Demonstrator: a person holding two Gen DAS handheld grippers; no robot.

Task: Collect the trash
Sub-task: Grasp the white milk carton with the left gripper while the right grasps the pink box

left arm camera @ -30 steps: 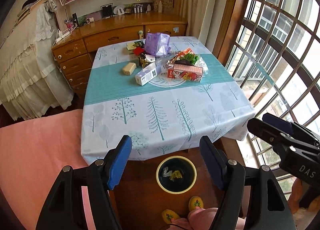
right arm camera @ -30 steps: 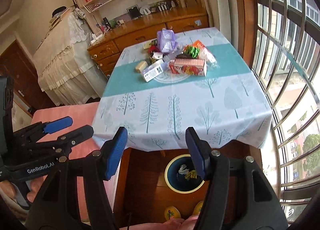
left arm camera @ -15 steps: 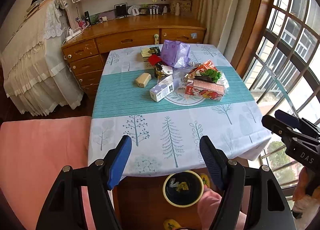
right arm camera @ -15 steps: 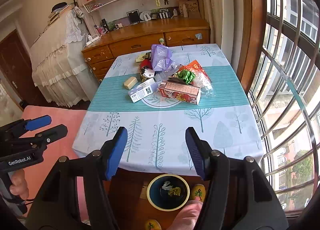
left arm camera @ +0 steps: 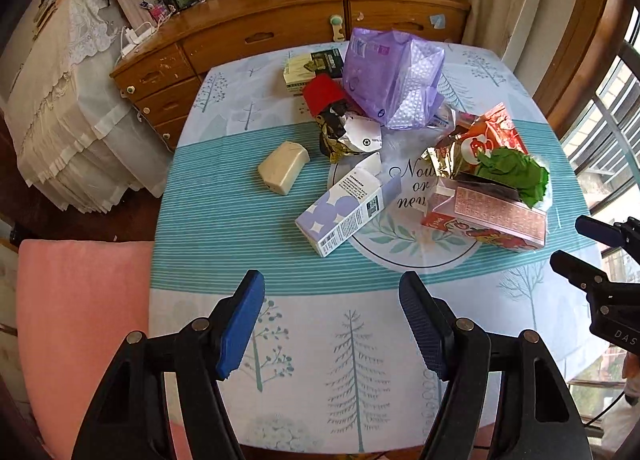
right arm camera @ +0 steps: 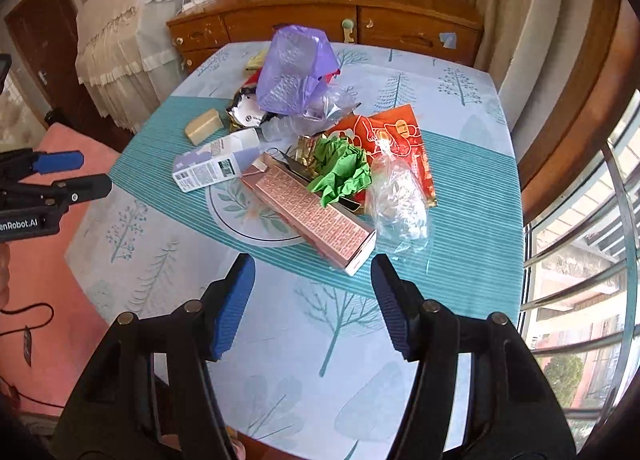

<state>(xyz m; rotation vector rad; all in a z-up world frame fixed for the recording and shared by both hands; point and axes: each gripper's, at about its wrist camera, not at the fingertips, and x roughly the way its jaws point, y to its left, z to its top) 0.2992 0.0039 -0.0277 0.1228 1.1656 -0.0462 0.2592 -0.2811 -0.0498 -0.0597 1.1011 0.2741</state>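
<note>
Behind the purple bag (right arm camera: 294,68), most of the yellow box (right arm camera: 253,59) and the red packet (right arm camera: 252,80) is hidden in the right wrist view, the small words on the pink box (right arm camera: 316,212) near the bag cannot be read, and the right gripper (left arm camera: 592,248) is cut off by the edge of the left wrist view.

Each claw (left arm camera: 332,324) is black plastic with ribbed blue pads (left arm camera: 240,324), silver screws and white lettering.

Printed script "Nou… or… new" on the bench cloth (left arm camera: 414,184); "DAS" on the right hand-held gripper (left arm camera: 592,248); "enRobot.AI" on the left hand-held gripper (right arm camera: 60,174).
</note>
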